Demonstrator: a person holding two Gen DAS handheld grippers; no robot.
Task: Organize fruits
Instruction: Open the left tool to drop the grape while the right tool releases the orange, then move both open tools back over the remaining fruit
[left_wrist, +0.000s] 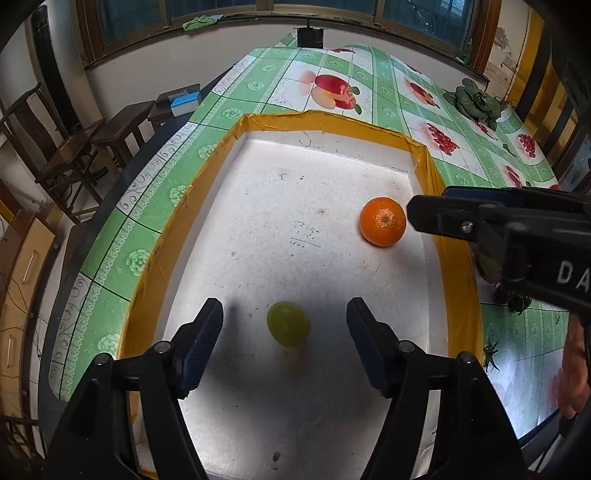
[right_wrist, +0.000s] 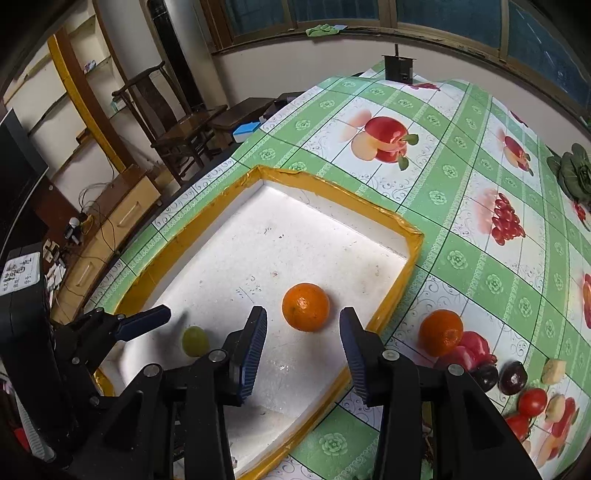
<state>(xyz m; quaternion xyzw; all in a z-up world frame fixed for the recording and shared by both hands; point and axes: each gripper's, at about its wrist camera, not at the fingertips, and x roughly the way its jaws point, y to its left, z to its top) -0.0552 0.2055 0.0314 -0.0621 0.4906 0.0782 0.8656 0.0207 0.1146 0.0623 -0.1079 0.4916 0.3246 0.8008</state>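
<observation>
Green grape (left_wrist: 288, 328) long axis tilted, lying btwn open left hand-held gripper (left_wrist: 284, 347); right (right_wrist: 303, 350) open.

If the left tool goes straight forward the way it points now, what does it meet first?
Probably the green grape, lying between the open fingers of the left tool on the white floor of the foam tray. How far ahead the grape lies is unclear.

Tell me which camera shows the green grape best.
The left wrist view: the green grape lies whole and unobstructed between the open left gripper fingers, on the white tray. In the right wrist view it sits smaller, its lower edge cut off by the right gripper.
</observation>
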